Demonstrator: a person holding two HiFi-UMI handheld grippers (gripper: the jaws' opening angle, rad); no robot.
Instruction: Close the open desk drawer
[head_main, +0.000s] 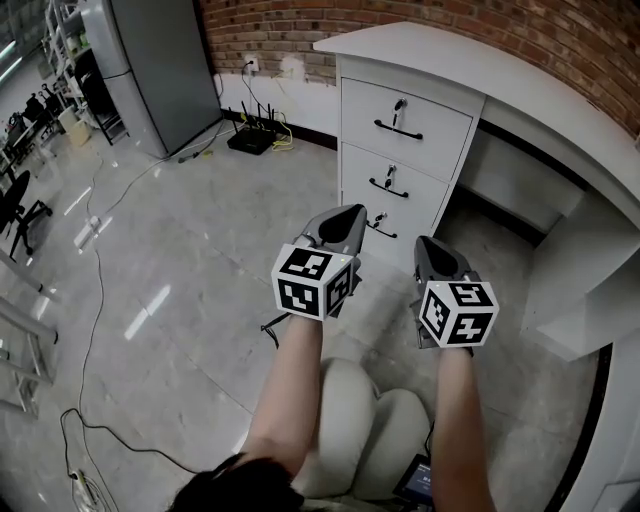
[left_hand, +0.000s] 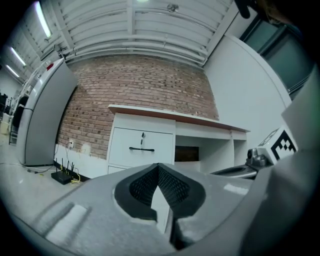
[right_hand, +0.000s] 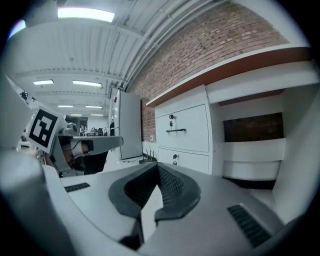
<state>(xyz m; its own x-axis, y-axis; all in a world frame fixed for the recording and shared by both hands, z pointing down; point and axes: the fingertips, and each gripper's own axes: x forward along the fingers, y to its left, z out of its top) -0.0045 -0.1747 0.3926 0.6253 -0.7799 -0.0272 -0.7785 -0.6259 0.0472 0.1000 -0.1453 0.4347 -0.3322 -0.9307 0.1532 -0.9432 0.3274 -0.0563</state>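
Claws pressed together, empty
Both left gripper (head_main: 345, 212) and right gripper (head_main: 432, 243) hang short of the desk drawers (head_main: 405, 165), all three fronts flush.

desk (head_main: 420, 48) — white | drawer handles (head_main: 398, 131) black | wall (head_main: 560, 38) red brick | floor (head_main: 200, 260) grey

Light is bright and even. Ceiling light strips (right_hand: 85, 14) glow white in the right gripper view, blown out. The glossy floor (head_main: 145, 310) carries pale glare streaks in the head view. Both gripper views bow the brick wall (left_hand: 135, 85) and go black at the corners. The left gripper (left_hand: 159, 167) looks soft up close.
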